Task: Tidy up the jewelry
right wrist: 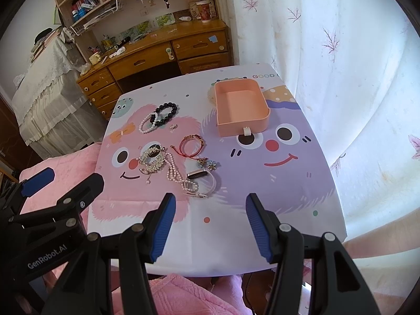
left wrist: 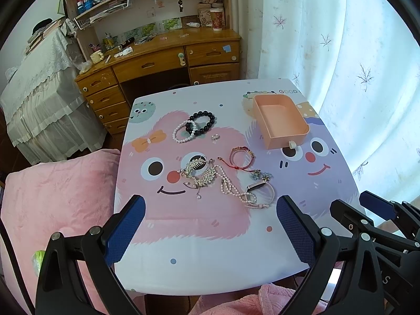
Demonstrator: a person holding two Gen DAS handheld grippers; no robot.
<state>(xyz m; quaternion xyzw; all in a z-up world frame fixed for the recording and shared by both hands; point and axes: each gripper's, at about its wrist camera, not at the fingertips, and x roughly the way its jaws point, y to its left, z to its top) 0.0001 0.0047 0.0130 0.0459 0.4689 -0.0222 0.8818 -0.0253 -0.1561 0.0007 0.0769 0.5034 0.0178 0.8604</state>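
Jewelry lies on a cartoon-print table (left wrist: 210, 249) (right wrist: 302, 197): a black bead bracelet (left wrist: 207, 116) (right wrist: 170, 106), a pearl bracelet (left wrist: 181, 135) (right wrist: 145, 124), a small ring (left wrist: 215, 137) (right wrist: 172, 126), a red cord bracelet (left wrist: 240, 157) (right wrist: 190, 144), leaf hair clips (left wrist: 200, 172) (right wrist: 155, 161), a pearl necklace (left wrist: 231, 187) (right wrist: 174, 174), flower earrings (left wrist: 262, 176) (right wrist: 208, 164) and a pink-strap watch (left wrist: 260, 193) (right wrist: 202, 181). An empty pink drawer box (left wrist: 281, 116) (right wrist: 240, 105) stands at the far right. My left gripper (left wrist: 210, 223) and right gripper (right wrist: 210, 218) are open, empty, above the near edge.
A pink blanket (left wrist: 52, 210) (right wrist: 189, 296) lies left of and below the table. A wooden desk with shelves (left wrist: 162, 57) (right wrist: 157, 50) stands behind it. A curtain (left wrist: 341, 65) (right wrist: 341, 78) hangs on the right. The other gripper shows at each view's edge.
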